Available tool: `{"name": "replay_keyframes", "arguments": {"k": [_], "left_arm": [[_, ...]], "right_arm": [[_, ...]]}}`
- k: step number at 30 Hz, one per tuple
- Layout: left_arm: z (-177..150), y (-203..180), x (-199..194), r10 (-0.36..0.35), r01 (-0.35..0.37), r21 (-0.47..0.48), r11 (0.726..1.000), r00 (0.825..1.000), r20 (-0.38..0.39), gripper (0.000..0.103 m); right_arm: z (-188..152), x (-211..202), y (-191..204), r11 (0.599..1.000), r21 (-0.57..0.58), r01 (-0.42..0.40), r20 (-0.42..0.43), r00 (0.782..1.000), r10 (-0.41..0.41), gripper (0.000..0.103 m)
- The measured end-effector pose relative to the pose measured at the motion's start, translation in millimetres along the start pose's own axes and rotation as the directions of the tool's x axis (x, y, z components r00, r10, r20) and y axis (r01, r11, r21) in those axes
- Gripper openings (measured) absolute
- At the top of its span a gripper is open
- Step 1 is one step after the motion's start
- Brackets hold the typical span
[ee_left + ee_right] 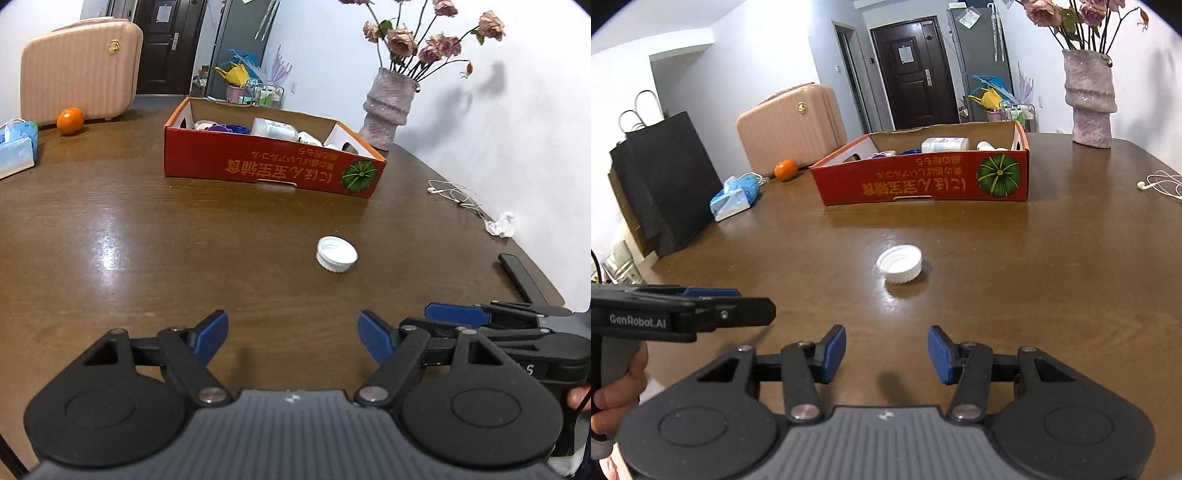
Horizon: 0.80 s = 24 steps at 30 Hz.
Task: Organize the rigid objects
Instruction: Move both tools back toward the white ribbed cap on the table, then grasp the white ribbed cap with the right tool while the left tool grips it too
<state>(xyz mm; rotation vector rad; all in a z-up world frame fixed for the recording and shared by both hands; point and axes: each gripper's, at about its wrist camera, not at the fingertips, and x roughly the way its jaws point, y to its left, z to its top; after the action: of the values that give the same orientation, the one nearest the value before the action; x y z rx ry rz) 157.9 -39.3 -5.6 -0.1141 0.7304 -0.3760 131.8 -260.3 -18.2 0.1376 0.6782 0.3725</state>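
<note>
A white screw cap (337,254) lies open side up on the brown table, ahead of both grippers; it also shows in the right wrist view (900,264). Behind it stands a red cardboard box (273,166) (923,181) holding a white bottle (274,129) (945,144), purple and blue lids and other small items. My left gripper (293,338) is open and empty, low over the table. My right gripper (886,354) is open and empty, beside the left one. Each gripper appears from the side in the other's view.
An orange (70,120), a tissue pack (16,147) and a pink suitcase (79,70) are at the far left. A vase of dried roses (391,107) stands behind the box. White earphones (454,194) and crumpled paper (502,224) lie right. A black paper bag (665,181) stands left.
</note>
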Motion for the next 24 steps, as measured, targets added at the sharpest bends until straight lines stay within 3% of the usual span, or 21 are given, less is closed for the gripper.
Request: {"name": "replay_keyframes", "arguments": {"k": [11, 24], "left_arm": [[-5, -12, -15, -0.008, 0.007, 0.019, 1.000, 1.000, 0.025, 0.079], [31, -2, 42, -0.015, 0.015, -0.008, 1.000, 1.000, -0.005, 0.071]], "right_arm": [[-6, -26, 6, 1.000, -0.008, 0.014, 0.051, 0.999, -0.014, 0.048], [26, 19, -16, 1.000, 0.021, 0.012, 0.027, 1.000, -0.012, 0.047]]}}
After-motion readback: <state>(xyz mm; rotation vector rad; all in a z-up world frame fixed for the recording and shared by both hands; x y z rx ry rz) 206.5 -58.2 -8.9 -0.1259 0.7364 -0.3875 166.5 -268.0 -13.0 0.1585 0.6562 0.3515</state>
